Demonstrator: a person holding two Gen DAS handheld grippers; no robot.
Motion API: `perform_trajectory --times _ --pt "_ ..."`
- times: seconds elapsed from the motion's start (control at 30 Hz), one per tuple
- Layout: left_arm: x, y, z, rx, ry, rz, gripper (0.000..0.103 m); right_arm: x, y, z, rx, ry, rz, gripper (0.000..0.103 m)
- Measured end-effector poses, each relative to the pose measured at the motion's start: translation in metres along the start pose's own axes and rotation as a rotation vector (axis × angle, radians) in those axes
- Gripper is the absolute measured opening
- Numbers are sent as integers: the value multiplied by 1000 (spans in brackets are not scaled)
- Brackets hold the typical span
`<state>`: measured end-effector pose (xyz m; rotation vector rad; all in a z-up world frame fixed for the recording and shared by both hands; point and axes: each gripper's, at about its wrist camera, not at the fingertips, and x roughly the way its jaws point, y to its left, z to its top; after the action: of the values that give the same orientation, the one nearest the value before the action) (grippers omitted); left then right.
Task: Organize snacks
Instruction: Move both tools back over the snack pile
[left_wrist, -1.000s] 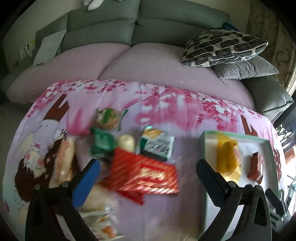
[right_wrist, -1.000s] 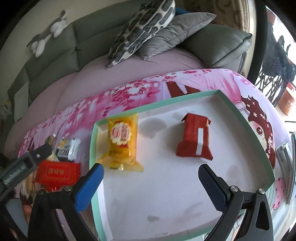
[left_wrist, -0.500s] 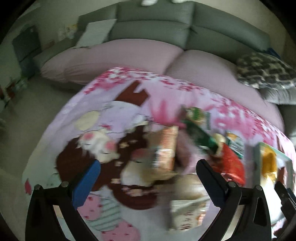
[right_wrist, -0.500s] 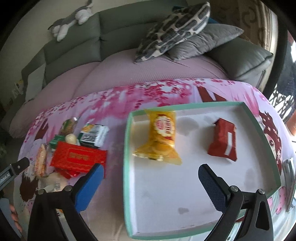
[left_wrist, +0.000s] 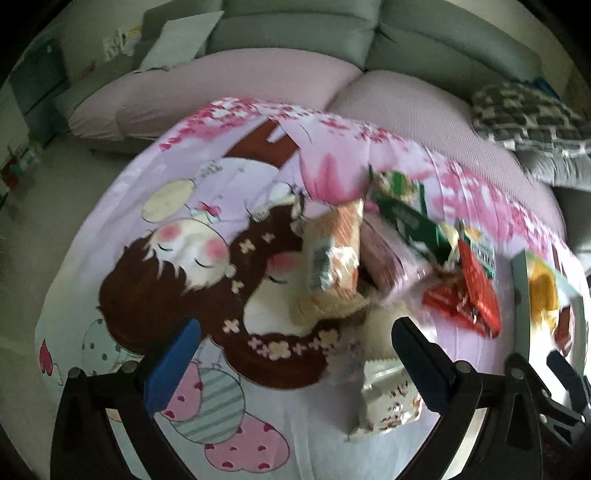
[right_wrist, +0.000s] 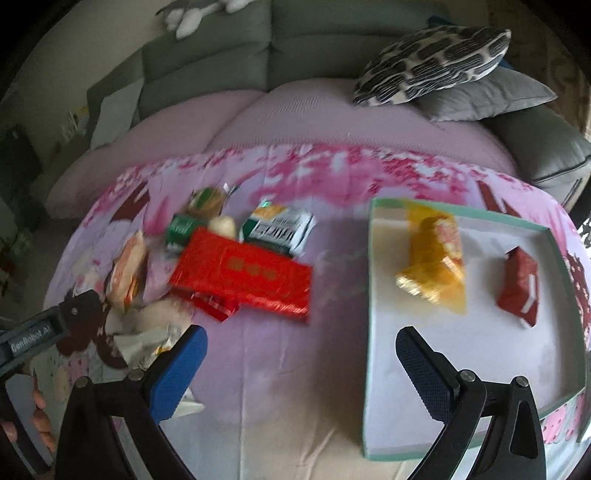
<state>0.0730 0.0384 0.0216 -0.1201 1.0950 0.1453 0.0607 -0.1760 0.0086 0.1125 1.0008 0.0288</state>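
Both grippers are hovering empty over the cartoon-printed cloth (right_wrist: 280, 369), and the teal-rimmed tray (right_wrist: 369, 280) is serving as the anchor for everything else. Inside that tray a yellow crinkly packet (right_wrist: 432, 266) is lying near its left wall and a small dark red pouch (right_wrist: 517, 288) is sitting toward its right side, well apart, which I take to mean that sorted snacks are being collected there.

Left of the tray, out on the cloth, the unsorted heap is waiting: a flat, glossy red box (right_wrist: 243, 277) nearest the tray, a white and green foil packet (right_wrist: 277, 229) just behind it, a green packet (right_wrist: 181, 229) farther left, and an orange-striped wrapper (right_wrist: 127, 269) at the far edge of the pile. Most look like soft, shiny film bags; only the red box seems stiff and rectangular.

The right gripper (right_wrist: 299, 369) is holding its blue-padded fingers spread wide, straddling the tray's left rim, probably turning toward the pile for another pick. The left gripper (left_wrist: 295, 358) is likewise gaping with nothing between its pads, hanging farther left of the tray, over the girl's printed face, with a pale crumpled wrapper (left_wrist: 388, 398) near its right finger. That view is blurred, so finer detail is hard to tell
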Motion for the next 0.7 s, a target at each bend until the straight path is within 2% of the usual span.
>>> perform_trajectory --times 0.13,0.33,0.53,0.7 --pt "3 -4 -7 12 19 -18 103 9 5 -7 -5 41 11 103" --pt "12 0 -19 12 70 -36 103 10 21 -17 -37 59 26 103" --pt "9 20 -18 -55 67 -30 103 12 41 -22 -92 75 60 103" --pt "17 26 -18 -60 98 -7 103 17 55 -27 -116 96 85 103"
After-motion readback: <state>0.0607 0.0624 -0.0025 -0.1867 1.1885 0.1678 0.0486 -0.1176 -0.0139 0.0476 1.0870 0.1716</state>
